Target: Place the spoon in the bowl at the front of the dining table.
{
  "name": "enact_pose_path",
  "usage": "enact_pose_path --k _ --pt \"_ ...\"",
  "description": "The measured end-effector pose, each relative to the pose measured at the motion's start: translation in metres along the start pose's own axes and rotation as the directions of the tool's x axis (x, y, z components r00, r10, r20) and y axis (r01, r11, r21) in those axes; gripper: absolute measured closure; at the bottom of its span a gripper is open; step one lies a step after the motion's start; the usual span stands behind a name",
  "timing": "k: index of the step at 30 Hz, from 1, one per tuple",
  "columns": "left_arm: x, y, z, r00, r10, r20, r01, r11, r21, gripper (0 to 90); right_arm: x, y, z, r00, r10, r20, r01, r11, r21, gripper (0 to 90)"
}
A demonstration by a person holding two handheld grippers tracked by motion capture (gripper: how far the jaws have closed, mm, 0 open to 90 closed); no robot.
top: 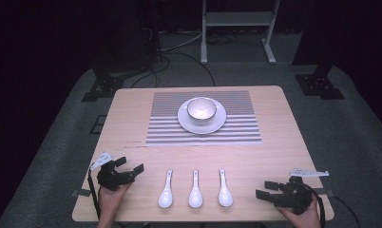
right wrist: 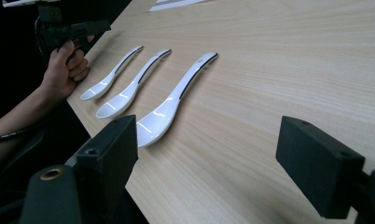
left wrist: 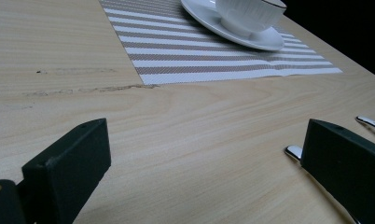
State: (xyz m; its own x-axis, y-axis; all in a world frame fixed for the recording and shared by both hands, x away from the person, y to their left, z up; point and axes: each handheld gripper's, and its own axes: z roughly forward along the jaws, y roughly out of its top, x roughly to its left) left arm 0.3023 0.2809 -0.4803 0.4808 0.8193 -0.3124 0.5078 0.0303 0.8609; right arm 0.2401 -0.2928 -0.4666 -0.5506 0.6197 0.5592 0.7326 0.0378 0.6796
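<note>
You held the left gripper [top: 133, 170] and right gripper [top: 261, 189] wide open and empty, flanking three white spoons [top: 195, 189], probably ready to pick one.

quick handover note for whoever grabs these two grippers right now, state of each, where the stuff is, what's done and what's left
Left gripper: open, holding nothing, at the near left corner of the table.
Right gripper: open, holding nothing, at the near right corner, pointing towards the spoons.
Things: three white spoons lie side by side along the near edge, the left spoon, the middle spoon and the right spoon, handles pointing away. A white bowl stands on a plate on the striped mat at the far side.
Done: nothing visibly; no spoon is lifted or in the bowl.
Left: probably picking up a spoon; the right spoon is nearest the right gripper.
</note>
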Motion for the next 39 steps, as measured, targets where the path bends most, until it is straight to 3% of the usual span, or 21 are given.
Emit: enact_pose_path --k 16,39 --pt "-0.001 0.0 0.0 0.9999 0.012 -0.002 -0.012 0.9999 0.004 0.3 0.01 0.021 0.029 0.9985 -0.031 -0.046 0.033 0.998 0.058 20.0" --pt "-0.001 0.0 0.0 0.9999 0.014 0.0 -0.014 0.9999 0.003 0.3 0.02 0.043 0.055 0.9957 -0.048 -0.079 0.057 0.991 0.119 20.9"
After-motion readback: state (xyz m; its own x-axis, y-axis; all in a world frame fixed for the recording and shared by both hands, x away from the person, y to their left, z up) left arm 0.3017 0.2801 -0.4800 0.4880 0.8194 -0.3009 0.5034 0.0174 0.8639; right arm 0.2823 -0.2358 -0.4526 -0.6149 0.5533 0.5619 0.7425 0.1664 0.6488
